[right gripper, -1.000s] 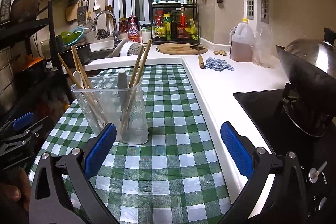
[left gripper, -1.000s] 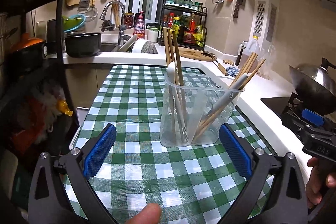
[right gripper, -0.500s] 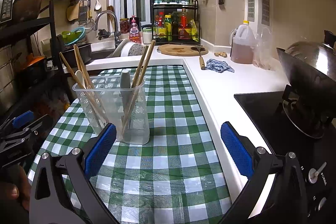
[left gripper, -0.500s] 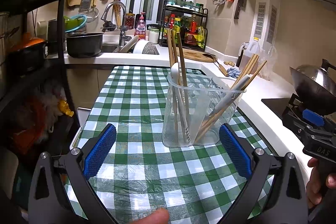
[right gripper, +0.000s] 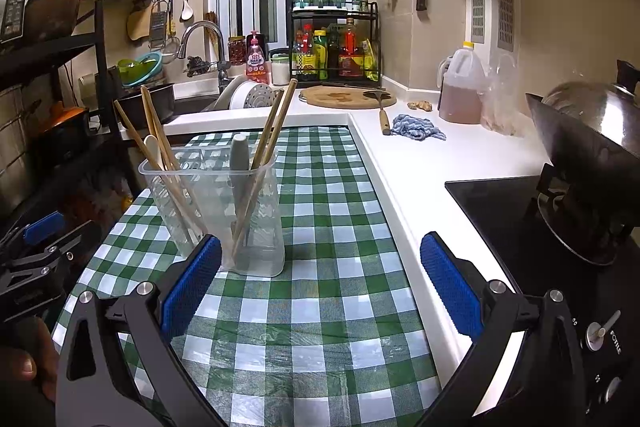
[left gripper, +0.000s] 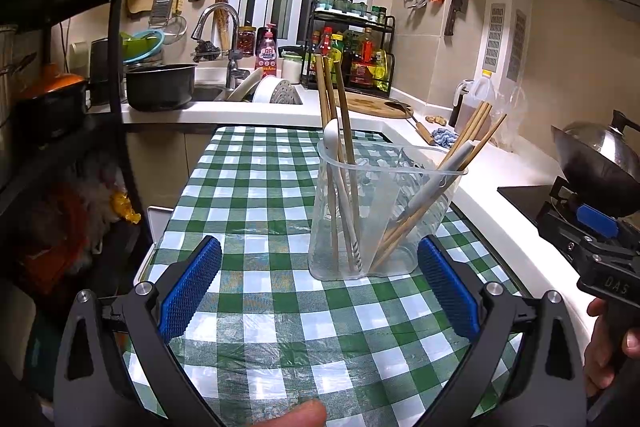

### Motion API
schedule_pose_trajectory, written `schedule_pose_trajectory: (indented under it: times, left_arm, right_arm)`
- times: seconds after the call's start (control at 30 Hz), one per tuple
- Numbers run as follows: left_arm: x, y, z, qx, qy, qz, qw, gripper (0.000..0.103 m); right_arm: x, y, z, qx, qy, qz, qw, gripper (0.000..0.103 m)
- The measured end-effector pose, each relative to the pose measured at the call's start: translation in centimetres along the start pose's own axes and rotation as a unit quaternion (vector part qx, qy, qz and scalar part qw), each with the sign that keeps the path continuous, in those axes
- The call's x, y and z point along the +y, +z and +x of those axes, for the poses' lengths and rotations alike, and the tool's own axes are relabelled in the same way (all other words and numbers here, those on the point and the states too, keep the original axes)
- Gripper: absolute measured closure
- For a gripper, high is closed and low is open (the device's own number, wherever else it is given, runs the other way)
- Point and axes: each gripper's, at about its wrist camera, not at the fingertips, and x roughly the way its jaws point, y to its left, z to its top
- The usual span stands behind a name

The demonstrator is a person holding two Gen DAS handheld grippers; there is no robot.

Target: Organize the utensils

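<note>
A clear plastic utensil holder (left gripper: 384, 219) stands on the green checked tablecloth (left gripper: 256, 195). It holds wooden chopsticks (left gripper: 340, 115) and a white spoon (left gripper: 331, 139) on one side, more chopsticks (left gripper: 472, 131) and a pale utensil handle (left gripper: 452, 163) on the other. My left gripper (left gripper: 318, 291) is open and empty, just short of the holder. My right gripper (right gripper: 320, 291) is open and empty, to the right of the holder (right gripper: 224, 211), which shows chopsticks (right gripper: 276, 123) leaning out.
A white counter (right gripper: 452, 155) runs along the cloth's right edge, with a blue rag (right gripper: 416, 127), an oil jug (right gripper: 460, 87) and a cutting board (right gripper: 344, 95). A wok (right gripper: 588, 143) sits on the black hob. A sink (left gripper: 216, 91) and a black shelf rack (left gripper: 60, 67) stand behind and left.
Both grippers have drifted slightly; the holder sits a little higher and nearer the middle in each view. Both stay open and empty. The holder itself has not moved.
</note>
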Motion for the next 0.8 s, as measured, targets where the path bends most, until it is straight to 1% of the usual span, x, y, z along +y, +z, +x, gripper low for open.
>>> schedule_pose_trajectory:
  times: [0.8]
  left_arm:
    - [-0.01,-0.06,-0.11,-0.004,0.004,0.007,1.0000,0.008]
  right_arm:
    - [0.04,0.15,-0.08,-0.003,0.000,-0.003,1.000,0.005]
